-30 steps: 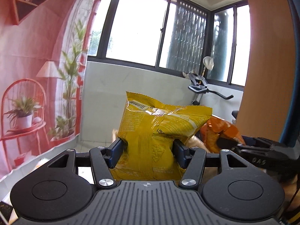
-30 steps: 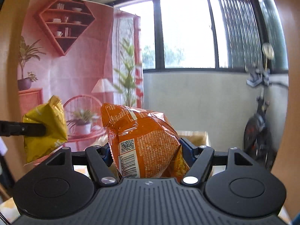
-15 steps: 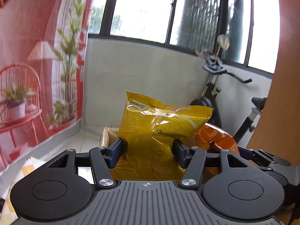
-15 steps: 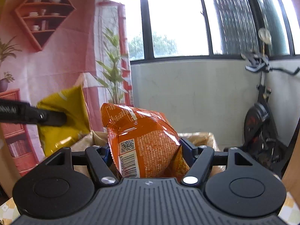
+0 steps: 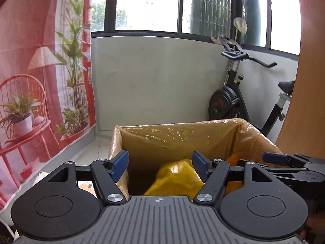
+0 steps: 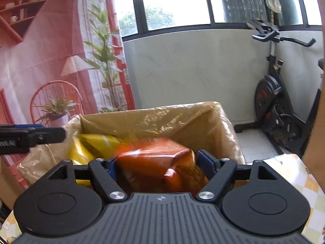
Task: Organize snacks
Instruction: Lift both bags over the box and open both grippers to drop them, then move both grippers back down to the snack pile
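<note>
A cardboard box [image 5: 262, 140] lined with a clear plastic bag is the anchor here, standing open-topped in front of a pale wall under dark-framed windows. To the box's left hangs a red printed backdrop [image 5: 30, 65] showing a chair, a lamp and plants; to its right and behind stands a black exercise bike [image 5: 229, 99]. A checked cloth [image 6: 300, 174] shows at the box's near right side in the right wrist view. Both grippers hang over the box's near edge, side by side. The left gripper [image 5: 160, 162] has its jaws opening and spread wide over the box's left half, its blue pads clear of the yellow snack bag [image 5: 176, 178], which sits blurred below them, down inside the box and touching neither pad. The right gripper [image 6: 155, 163] is over the box's right half, its jaws also opening; the orange snack bag [image 6: 154, 158] sits blurred between the pads, low inside the box, with a gap visible at the right pad, though whether the left pad touches it I cannot tell. In that view the yellow bag lies just left of the orange one, against the box's left wall.
</note>
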{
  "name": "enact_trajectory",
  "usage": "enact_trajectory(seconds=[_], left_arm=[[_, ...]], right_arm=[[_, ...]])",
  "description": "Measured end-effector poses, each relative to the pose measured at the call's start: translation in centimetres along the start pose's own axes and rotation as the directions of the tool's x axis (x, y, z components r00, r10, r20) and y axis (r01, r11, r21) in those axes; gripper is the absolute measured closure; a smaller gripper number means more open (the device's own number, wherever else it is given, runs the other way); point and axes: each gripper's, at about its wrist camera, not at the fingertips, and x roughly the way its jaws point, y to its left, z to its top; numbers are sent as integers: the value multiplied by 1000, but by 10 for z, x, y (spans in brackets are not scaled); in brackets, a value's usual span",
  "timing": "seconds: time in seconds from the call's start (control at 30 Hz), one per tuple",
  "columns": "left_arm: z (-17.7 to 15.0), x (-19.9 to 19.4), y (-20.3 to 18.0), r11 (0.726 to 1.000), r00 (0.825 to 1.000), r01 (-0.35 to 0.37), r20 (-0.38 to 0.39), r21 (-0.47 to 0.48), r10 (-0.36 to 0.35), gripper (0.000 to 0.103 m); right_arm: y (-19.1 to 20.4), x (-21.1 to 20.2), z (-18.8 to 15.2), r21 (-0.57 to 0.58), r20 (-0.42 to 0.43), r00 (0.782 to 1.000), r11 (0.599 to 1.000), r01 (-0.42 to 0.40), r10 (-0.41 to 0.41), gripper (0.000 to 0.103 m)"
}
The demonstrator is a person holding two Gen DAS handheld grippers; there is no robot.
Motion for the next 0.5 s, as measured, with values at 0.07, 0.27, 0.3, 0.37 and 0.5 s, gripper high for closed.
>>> enact_trajectory(seconds=[0.07, 0.27, 0.3, 0.37, 0.5], left_arm=[[1, -9, 5, 1000, 1000, 3, -4, -17, -3, 31], [11, -43, 18, 998, 1000, -6, 9, -62, 7, 32], [13, -51, 20, 998, 1000, -7, 20, -64, 9, 32], [18, -68, 20, 998, 999, -20, 46, -57, 23, 32], [23, -102, 20, 999, 995, -19, 99, -43, 23, 31]], right_arm=[[-2, -9, -1, 16, 11, 1000, 1000, -14, 14, 24], [1, -42, 0, 40, 32, 999, 999, -24, 23, 24], [2, -48, -1, 41, 36, 999, 999, -29, 28, 24], [5, -62, 1, 43, 49, 998, 998, -39, 37, 24], [9, -94, 4, 59, 93, 994, 997, -58, 52, 24]])
